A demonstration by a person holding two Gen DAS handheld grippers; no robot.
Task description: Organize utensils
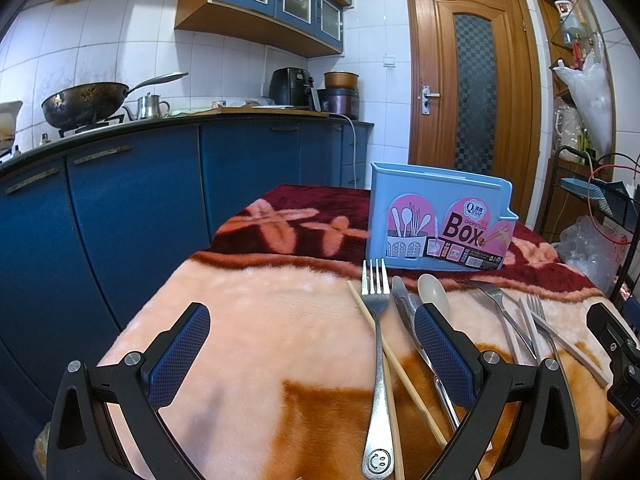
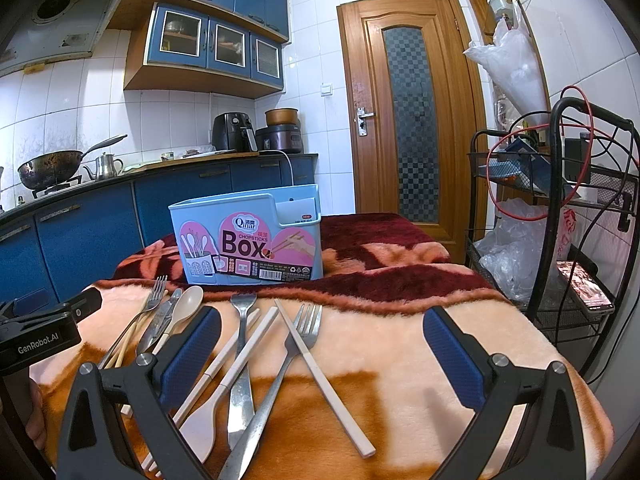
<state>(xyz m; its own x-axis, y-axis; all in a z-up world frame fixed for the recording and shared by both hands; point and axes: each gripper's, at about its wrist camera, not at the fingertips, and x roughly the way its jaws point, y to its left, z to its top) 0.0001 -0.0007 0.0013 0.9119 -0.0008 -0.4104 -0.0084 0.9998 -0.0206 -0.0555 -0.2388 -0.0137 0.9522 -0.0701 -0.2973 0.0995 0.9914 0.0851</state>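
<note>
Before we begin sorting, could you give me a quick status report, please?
Left gripper and right gripper open, empty. Utensils loose on blanket. Blue box upright, unobstructed.

A: The plush blanket (image 2: 400, 344) is peach with orange patches; behind the light-blue plastic chopsticks box (image 2: 248, 240) it turns maroon with pink flowers.

B: The box's label is pink, "Box" in dark letters.

A: In front of the box: a beige plastic spoon (image 1: 432, 294), silver metal forks (image 1: 376, 320), pale white chopsticks (image 2: 324, 376).

B: Behind the box, blue cabinets (image 1: 132, 208) and a brown wooden door (image 2: 412, 112) with chequered glass.
</note>
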